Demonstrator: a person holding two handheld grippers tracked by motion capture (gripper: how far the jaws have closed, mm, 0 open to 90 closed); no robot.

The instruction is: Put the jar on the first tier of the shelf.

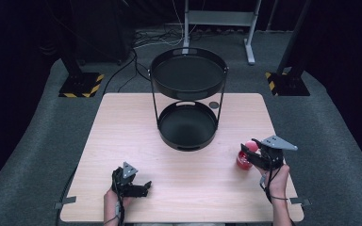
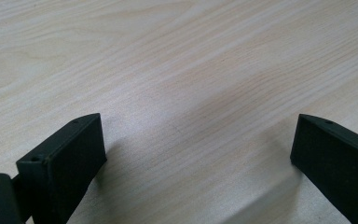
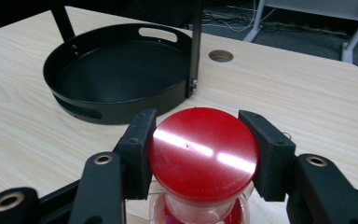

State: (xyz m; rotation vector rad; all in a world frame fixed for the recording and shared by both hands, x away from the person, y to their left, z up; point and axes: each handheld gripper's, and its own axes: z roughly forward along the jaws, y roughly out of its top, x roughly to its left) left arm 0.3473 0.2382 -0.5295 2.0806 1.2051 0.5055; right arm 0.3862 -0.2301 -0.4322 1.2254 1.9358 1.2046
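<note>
A clear jar with a red lid (image 3: 203, 154) and red contents stands at the right side of the wooden table (image 1: 122, 141), in the high view as the jar (image 1: 245, 157). My right gripper (image 3: 200, 156) is shut on the jar's red lid, one black pad (image 3: 142, 149) on each side; the same gripper (image 1: 256, 153) comes at the jar from the right. A black two-tier round tray stand has its lower tray (image 1: 187, 126) on the table's far middle and its upper tray (image 1: 188, 75) above. My left gripper (image 1: 143, 187) rests near the front edge, its jaws wide apart over bare wood, open (image 2: 196, 154).
A small round hole (image 1: 214, 105) sits in the tabletop just right of the stand. The lower tray's rim (image 3: 116, 114) lies just beyond the jar. Grey carpet surrounds the table, with frame legs and cables behind.
</note>
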